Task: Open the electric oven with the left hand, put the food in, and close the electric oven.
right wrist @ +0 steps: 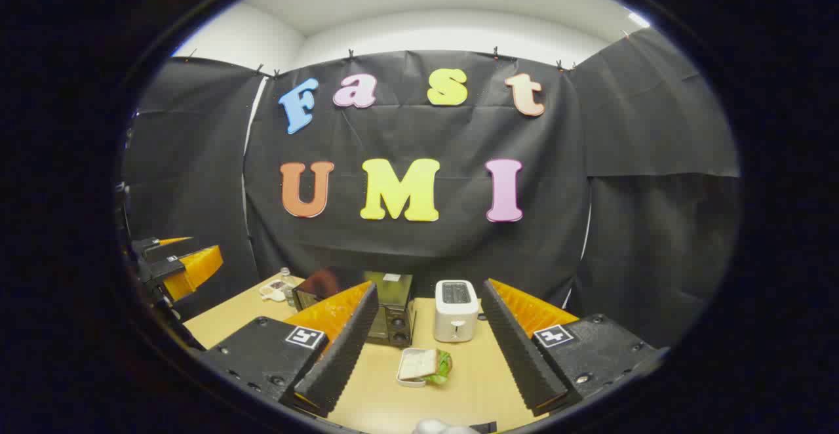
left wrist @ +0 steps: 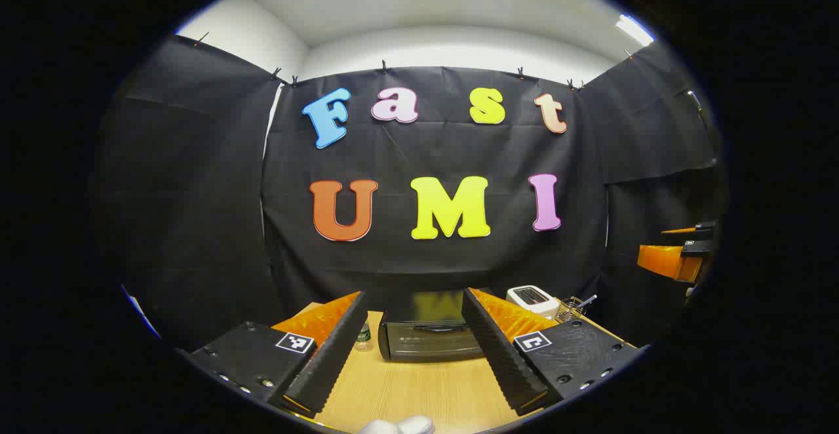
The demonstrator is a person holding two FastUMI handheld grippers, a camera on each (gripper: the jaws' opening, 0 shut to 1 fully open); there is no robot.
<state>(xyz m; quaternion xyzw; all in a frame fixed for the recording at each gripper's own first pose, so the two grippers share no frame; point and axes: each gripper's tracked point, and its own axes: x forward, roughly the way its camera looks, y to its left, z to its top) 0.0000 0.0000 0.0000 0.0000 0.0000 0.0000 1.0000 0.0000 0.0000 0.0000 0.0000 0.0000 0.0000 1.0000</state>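
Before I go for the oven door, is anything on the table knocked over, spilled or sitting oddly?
Nothing stands out. The electric oven sits square with its door shut, the toaster stands upright, and the sandwich lies in its small tray on the table. No spill shows.

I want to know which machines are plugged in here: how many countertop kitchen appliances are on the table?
2: the black electric oven near the table's back edge, door shut, and the white toaster beside it. More may be hidden.
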